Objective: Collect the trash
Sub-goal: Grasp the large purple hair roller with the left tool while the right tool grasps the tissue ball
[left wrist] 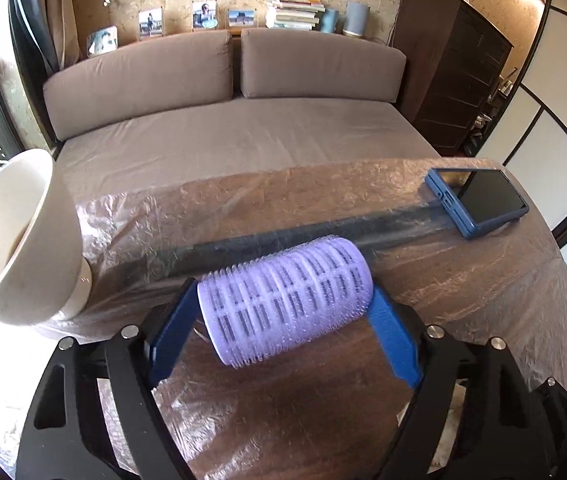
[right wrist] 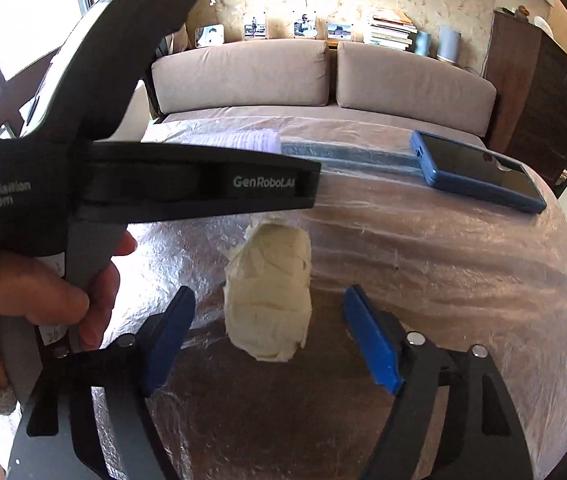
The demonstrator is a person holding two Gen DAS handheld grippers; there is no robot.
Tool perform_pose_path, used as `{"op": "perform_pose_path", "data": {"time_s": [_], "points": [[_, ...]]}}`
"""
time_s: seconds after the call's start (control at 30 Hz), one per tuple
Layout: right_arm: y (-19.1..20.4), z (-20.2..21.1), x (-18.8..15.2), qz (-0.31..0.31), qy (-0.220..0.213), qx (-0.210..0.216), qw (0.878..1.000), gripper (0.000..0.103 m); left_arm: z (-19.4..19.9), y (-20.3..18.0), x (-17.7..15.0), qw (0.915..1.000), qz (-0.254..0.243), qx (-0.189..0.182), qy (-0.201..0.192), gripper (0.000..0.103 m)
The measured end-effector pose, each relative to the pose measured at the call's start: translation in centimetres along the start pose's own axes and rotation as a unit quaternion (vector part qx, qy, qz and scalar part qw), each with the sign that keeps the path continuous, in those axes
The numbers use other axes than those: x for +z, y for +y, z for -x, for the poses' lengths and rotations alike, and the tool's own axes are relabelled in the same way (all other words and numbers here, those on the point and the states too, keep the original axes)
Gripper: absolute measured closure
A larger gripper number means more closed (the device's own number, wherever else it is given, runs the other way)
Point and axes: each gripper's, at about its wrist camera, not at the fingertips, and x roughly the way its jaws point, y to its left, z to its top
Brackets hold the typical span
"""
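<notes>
My left gripper (left wrist: 283, 300) is shut on a purple hair roller (left wrist: 287, 300), its blue fingers (left wrist: 173, 336) pressing both ends, just above the plastic-covered wooden table (left wrist: 463, 300). My right gripper (right wrist: 269, 294) is open, its blue fingers (right wrist: 371, 340) either side of a crumpled white paper wad (right wrist: 269, 300) that lies on the table (right wrist: 443, 280) without touching them. The left gripper's black body (right wrist: 143, 176) crosses the right wrist view, with the roller (right wrist: 251, 140) partly visible behind it.
A white bowl (left wrist: 15, 236) stands at the table's left edge. A blue-cased phone (left wrist: 479, 200) lies at the far right, also in the right wrist view (right wrist: 479, 172). A dark strip (left wrist: 323, 236) runs under the plastic. A brown sofa bed (left wrist: 243, 128) lies beyond.
</notes>
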Motion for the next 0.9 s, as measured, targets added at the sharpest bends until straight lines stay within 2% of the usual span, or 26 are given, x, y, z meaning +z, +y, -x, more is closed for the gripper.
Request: {"op": "perform_pose_path", "data": {"time_s": [0.1, 0.17, 0.23, 0.37, 0.47, 0.53, 0.9], "points": [[-0.1, -0.2, 0.3, 0.003, -0.003, -0.001, 1.000, 0.042, 0.0, -0.1, 0.0, 1.0000, -0.002, -0.003, -0.004, 0.023], [0.1, -0.1, 0.3, 0.008, -0.005, -0.004, 1.000, 0.056, 0.1, -0.3, -0.1, 0.9999, -0.006, -0.004, -0.008, 0.023], [0.0, 0.1, 0.2, 0.009, -0.007, 0.001, 1.000, 0.064, 0.3, -0.5, -0.2, 0.9999, -0.011, -0.004, -0.013, 0.023], [-0.7, 0.7, 0.1, -0.009, -0.015, 0.016, 1.000, 0.073, 0.8, -0.7, -0.2, 0.9997, -0.013, -0.008, -0.022, 0.024], [-1.2, 1.1, 0.0, -0.025, -0.016, 0.027, 0.999, 0.074, 1.2, -0.6, -0.2, 0.9996, -0.009, -0.009, -0.027, 0.024], [-1.5, 1.2, -0.2, -0.030, -0.015, 0.030, 0.999, 0.078, 1.4, -0.5, -0.3, 0.9995, -0.006, -0.010, -0.028, 0.024], [-1.9, 1.8, -1.1, -0.043, -0.014, 0.047, 0.998, 0.082, 2.8, 0.3, -1.0, 0.9993, 0.006, -0.014, -0.035, 0.023]]}}
